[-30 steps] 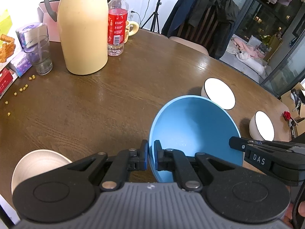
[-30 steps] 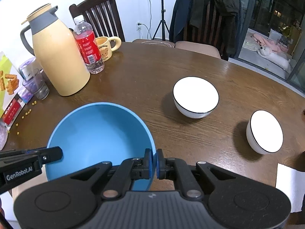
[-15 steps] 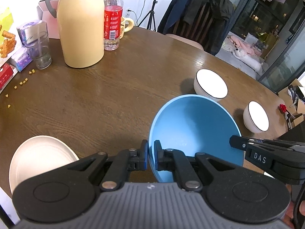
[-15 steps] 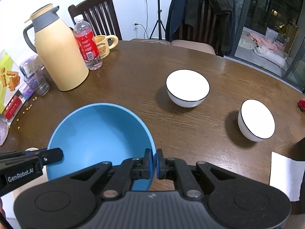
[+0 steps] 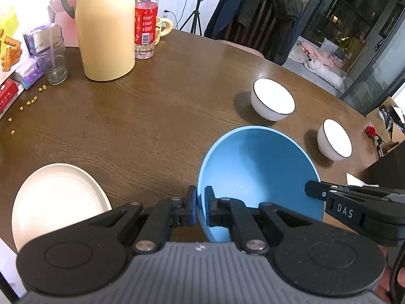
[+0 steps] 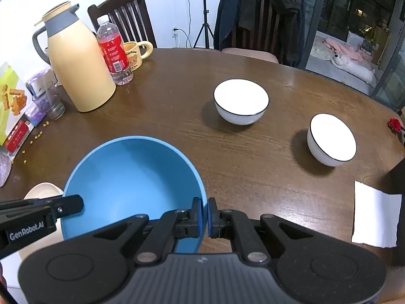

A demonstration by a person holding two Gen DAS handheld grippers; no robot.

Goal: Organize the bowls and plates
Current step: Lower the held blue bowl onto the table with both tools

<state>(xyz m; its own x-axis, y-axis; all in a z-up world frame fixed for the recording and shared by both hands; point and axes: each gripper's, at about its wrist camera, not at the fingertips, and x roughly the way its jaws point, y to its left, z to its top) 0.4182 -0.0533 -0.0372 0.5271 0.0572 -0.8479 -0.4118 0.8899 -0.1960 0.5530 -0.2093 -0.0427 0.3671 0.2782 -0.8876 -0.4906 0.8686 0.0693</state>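
Observation:
A large blue bowl point(image 5: 258, 174) point(image 6: 131, 177) hangs above the near part of the wooden table, held from both sides. My left gripper point(image 5: 200, 202) is shut on its left rim, and my right gripper point(image 6: 204, 214) is shut on its right rim. A cream plate point(image 5: 55, 200) point(image 6: 43, 190) lies on the table at the near left, beside the bowl. Two white bowls with dark rims stand farther right: a larger one point(image 5: 272, 100) point(image 6: 241, 101) and a smaller one point(image 5: 334, 139) point(image 6: 331, 139).
At the back left stand a tan thermos jug point(image 5: 106, 27), a red-labelled bottle point(image 5: 146, 17), a mug point(image 6: 135, 53), a glass point(image 5: 52, 60) and snack packs with scattered crumbs. A white napkin point(image 6: 374, 217) lies at the near right edge. Chairs stand behind the table.
Both grippers have drawn back toward the near edge with the blue bowl still held. More of the cream plate shows, and the white bowls and jug look farther away.

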